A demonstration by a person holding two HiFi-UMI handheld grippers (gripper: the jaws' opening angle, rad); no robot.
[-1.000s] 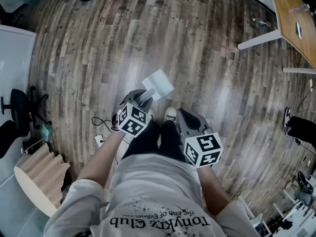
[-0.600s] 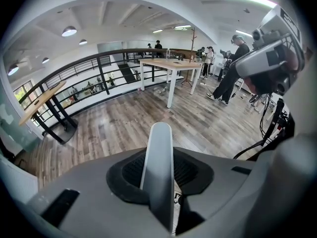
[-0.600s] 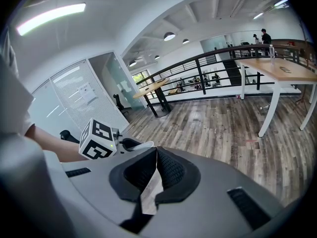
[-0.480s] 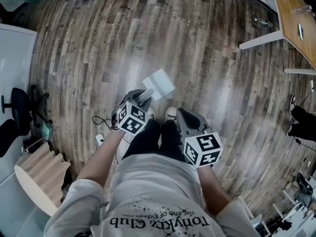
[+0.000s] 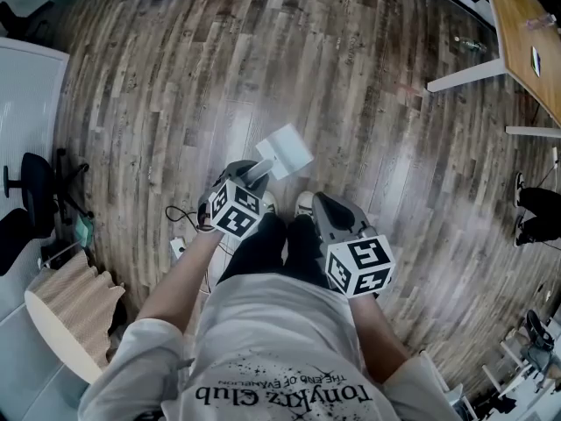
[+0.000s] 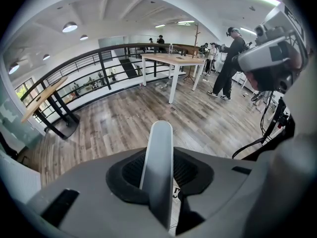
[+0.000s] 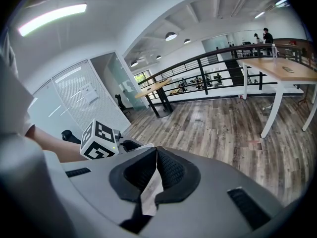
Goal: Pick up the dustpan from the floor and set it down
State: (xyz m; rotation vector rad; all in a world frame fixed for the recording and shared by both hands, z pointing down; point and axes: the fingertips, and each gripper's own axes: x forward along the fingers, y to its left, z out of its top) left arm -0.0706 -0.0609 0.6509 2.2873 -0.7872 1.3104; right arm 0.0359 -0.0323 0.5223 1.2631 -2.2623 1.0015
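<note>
The dustpan [image 5: 283,151] shows in the head view as a white pan with a grey handle, just ahead of the person's shoes above the wooden floor. My left gripper [image 5: 253,173] is shut on that handle. In the left gripper view the pale handle [image 6: 158,157] runs upright between the dark pads [image 6: 131,175], its rounded end sticking out past my left gripper [image 6: 158,175]; the pan is out of that view. My right gripper [image 5: 321,203] hangs beside the right leg, apart from the dustpan. In its own view my right gripper [image 7: 154,170] is shut with nothing held.
A black office chair [image 5: 35,191] and a beige ridged object [image 5: 74,310] stand at the left. A cable [image 5: 180,221] lies by the left foot. A wooden table [image 5: 524,33] with white legs is at the upper right. Another person's feet [image 5: 536,210] show at the right edge.
Both grippers and the dustpan keep their places. The other person's feet at the right edge have shifted slightly.
</note>
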